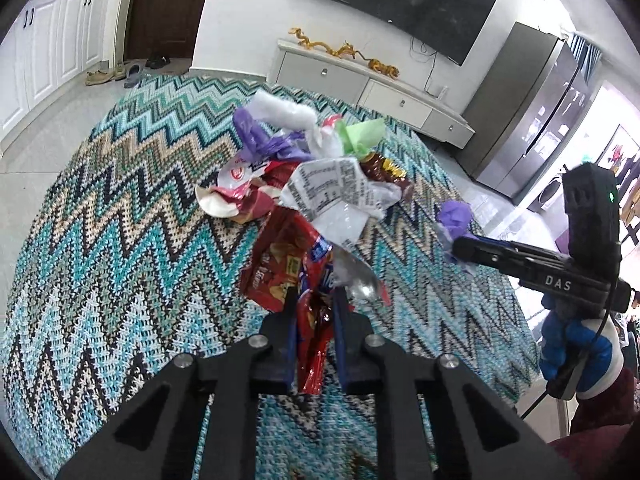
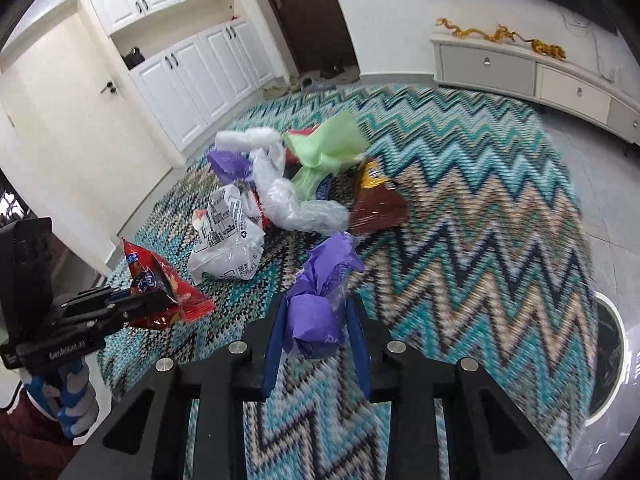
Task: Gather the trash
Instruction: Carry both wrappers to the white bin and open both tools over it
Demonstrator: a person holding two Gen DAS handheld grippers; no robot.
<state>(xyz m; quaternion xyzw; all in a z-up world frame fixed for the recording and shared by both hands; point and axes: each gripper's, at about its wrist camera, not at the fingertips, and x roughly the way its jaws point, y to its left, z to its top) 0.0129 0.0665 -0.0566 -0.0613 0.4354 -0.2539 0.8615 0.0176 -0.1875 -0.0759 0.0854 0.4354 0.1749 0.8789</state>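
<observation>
Left wrist view: angled down at the rug (image 1: 120,208), my left gripper (image 1: 316,312) pinches a red chip bag (image 1: 288,264) by the trash pile (image 1: 312,160), while my right gripper (image 2: 316,312), marked "DAS", clamps a purple wrapper (image 2: 320,280); print on the white bag (image 2: 228,236) is unreadable.

both hand-held grippers angled downward, left hand-held gripper (image 1: 314,312) and right hand-held gripper (image 2: 318,320) clamped tight
</observation>
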